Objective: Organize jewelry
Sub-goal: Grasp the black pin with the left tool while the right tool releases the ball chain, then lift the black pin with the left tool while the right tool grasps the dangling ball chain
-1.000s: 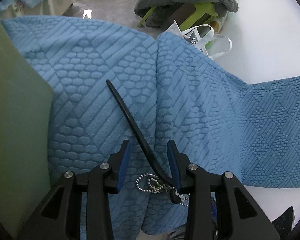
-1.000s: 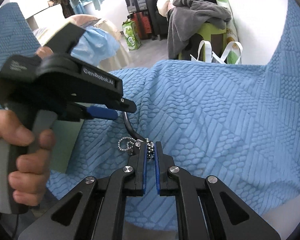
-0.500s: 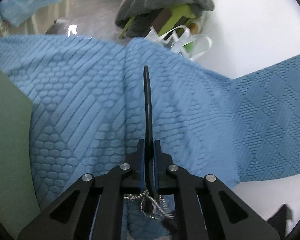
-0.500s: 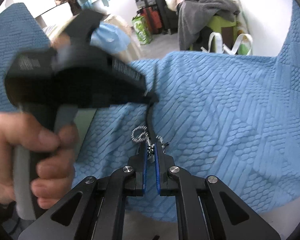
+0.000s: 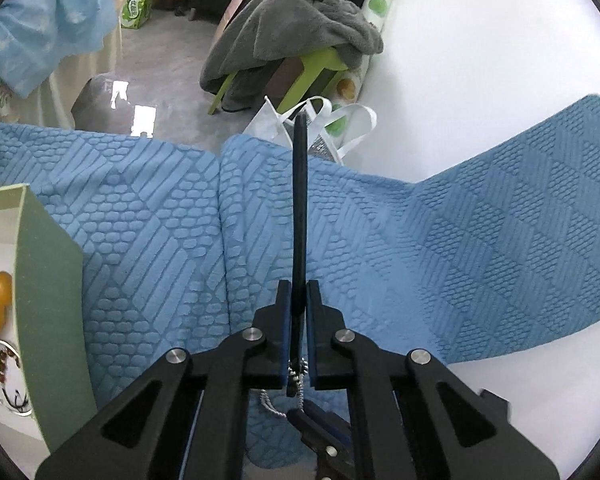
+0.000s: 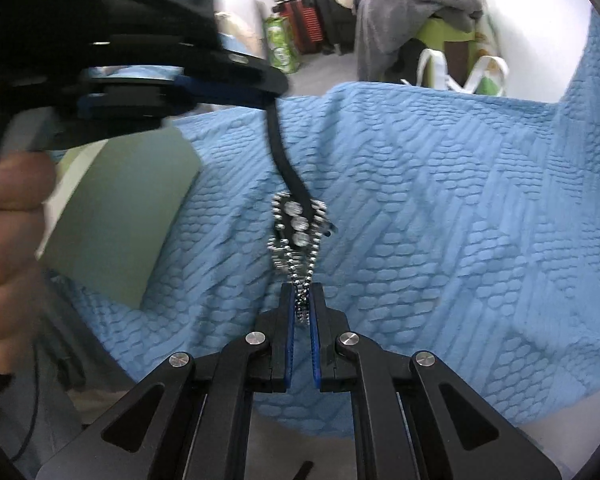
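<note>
The left gripper (image 5: 299, 312) has its fingers closed on a black strap (image 5: 299, 216); the right gripper (image 6: 303, 308) fingers pinch a silver bead chain (image 6: 300, 240) above the blue cloth (image 6: 440, 208).

Each fisheye camera sat just behind its own gripper's fingers, looking steeply down and forward, close over the textured blue quilted cloth (image 5: 480, 240). Both views shared that cloth, the flat green box lid (image 6: 120, 208), and the grey blanket heaped on a lime-green stool (image 5: 296, 36) beyond.
</note>
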Demonstrator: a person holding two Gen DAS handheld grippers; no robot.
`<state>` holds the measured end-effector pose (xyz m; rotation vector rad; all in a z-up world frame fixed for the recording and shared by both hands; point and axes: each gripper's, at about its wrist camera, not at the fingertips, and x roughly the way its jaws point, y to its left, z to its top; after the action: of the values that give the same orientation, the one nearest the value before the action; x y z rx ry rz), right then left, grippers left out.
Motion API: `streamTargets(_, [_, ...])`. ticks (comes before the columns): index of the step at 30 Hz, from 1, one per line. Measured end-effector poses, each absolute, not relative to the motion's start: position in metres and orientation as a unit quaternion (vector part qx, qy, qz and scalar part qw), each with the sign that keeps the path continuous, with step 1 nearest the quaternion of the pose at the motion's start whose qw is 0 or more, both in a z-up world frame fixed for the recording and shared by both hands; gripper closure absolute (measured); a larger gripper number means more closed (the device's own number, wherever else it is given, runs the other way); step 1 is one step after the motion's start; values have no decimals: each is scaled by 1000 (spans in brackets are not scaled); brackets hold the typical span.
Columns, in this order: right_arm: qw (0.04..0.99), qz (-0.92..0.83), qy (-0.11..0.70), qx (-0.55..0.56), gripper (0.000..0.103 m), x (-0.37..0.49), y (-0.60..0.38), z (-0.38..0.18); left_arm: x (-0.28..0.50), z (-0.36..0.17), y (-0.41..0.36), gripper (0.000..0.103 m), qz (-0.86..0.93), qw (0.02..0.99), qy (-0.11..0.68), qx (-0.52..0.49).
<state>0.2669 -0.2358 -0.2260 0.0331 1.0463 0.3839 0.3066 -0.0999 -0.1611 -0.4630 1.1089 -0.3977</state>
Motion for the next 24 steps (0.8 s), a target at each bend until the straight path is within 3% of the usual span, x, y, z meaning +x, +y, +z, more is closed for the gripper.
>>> streamTargets(8, [833, 260, 487, -14, 98, 257, -206, -229, 302, -151, -90, 98, -194, 814, 497, -228])
streamTargets(14, [843, 224, 489, -1, 98, 263, -218, -234, 300, -144, -79, 98, -194, 817, 491, -233])
streamTargets(15, [847, 214, 487, 1, 93, 266, -220, -233, 300, -143, -77, 98, -194, 818, 489, -232])
streamTargets(16, [851, 203, 485, 2, 79, 267, -223, -233, 301, -141, -76, 98, -193, 819, 489, -229])
streamTargets(18, [859, 183, 479, 3, 66, 274, -230, -234, 300, -135, -76, 98, -188, 828, 486, -208])
streamTargets(24, [860, 173, 479, -14, 65, 292, -227, -244, 291, -126, -74, 98, -182, 840, 485, -160])
